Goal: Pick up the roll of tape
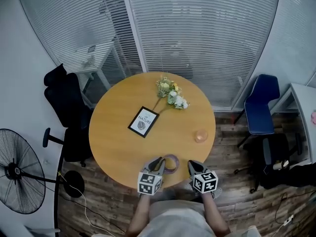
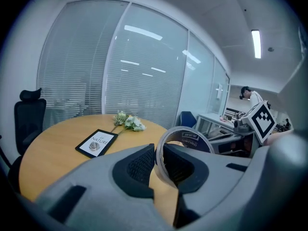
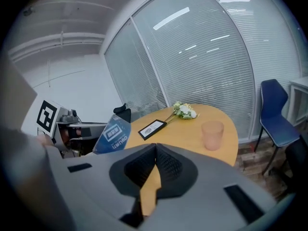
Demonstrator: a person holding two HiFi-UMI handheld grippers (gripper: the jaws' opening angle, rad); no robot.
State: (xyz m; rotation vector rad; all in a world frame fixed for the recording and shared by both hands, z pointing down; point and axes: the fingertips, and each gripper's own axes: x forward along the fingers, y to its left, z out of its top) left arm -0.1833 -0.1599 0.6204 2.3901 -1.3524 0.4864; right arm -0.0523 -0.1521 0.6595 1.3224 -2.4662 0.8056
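Note:
The roll of tape point(image 1: 171, 163) is a pale ring with a blue printed core, at the near edge of the round wooden table point(image 1: 118, 132). My left gripper point(image 1: 160, 163) is shut on it. In the left gripper view the roll of tape point(image 2: 192, 138) stands upright, its wall pinched between the two dark pads of that gripper point(image 2: 159, 165). My right gripper point(image 1: 194, 166) hovers just right of the roll. In its own view the right gripper point(image 3: 155, 162) has its pads pressed together with nothing between them, and the tape point(image 3: 113, 134) shows off to the left.
On the table lie a black-framed card point(image 1: 143, 121), a small bunch of flowers point(image 1: 172, 94) and a pink cup point(image 1: 201, 136). A black chair point(image 1: 66, 102) and a fan point(image 1: 17, 177) stand at the left, a blue chair point(image 1: 260, 105) at the right.

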